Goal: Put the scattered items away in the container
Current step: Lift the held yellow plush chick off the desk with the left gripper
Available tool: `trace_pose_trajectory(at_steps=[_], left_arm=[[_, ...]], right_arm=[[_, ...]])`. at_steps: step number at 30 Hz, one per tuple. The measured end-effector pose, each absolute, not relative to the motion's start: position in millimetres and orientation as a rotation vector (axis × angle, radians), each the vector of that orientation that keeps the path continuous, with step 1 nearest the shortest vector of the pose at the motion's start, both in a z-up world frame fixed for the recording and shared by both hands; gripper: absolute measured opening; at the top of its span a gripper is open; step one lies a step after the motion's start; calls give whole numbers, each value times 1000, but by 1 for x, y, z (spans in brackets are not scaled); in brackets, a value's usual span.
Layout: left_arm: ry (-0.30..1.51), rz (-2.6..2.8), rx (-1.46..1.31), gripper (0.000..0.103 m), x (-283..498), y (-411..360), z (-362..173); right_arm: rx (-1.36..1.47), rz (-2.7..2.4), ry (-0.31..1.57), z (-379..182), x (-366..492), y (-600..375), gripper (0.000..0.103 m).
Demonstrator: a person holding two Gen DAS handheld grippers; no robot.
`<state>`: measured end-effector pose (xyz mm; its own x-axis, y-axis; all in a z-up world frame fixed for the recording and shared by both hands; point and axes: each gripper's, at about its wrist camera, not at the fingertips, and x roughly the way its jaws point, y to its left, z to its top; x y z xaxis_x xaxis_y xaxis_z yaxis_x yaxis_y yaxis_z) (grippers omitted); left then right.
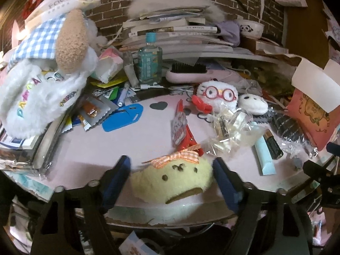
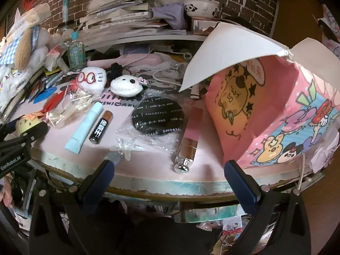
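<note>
A yellow plush (image 1: 172,178) with an orange checked bow lies at the pink table's front edge. My left gripper (image 1: 170,161) is open, one blue finger on each side of the plush and very close to it. The pink cartoon box (image 2: 276,116) stands at the right with its white flaps up. My right gripper (image 2: 171,167) hangs open over the table edge, empty, left of the box. Just ahead of it lies a pink lip gloss tube (image 2: 189,136). Further left are a black compact in a plastic bag (image 2: 157,116), a battery (image 2: 101,127) and a light-blue tube (image 2: 85,125).
A white plush with red glasses (image 1: 216,94), a round white plush (image 1: 252,104), a crumpled clear bag (image 1: 231,127) and a red clip (image 1: 187,136) lie mid-table. Behind them are a teal bottle (image 1: 149,63), a hairbrush (image 1: 187,72) and stacked books (image 1: 170,29). A big plush (image 1: 42,68) fills the left.
</note>
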<state>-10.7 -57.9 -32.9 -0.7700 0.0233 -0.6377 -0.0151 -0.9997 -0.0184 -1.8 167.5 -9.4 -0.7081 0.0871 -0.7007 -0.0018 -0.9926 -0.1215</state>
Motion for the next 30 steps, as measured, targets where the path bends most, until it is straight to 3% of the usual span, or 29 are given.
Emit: trace_pose_trajectory(at_steps=[8,17,21,25,30], left_arm=[[-30,2944,-1089,49,-7,-54,-32],[-112,2921,-1060,41,-7,-55,-27],[-99,2904,-1081,41,-10,-53,-26],[-47,2914,-1109,50,-10,-48,-30],[-18,2902,-1095,53,-2,-48,-31]], right_arm=[[-1175,2858,-169,-10,-1,166,103],[-1162,2843,-161,-9,0,168,103],[-1165,2843,-159,-10,-1,168,103],[-1167,2844,-160,-10,-1,168,103],[-1178,2847,-159,-11,-2,167,103]])
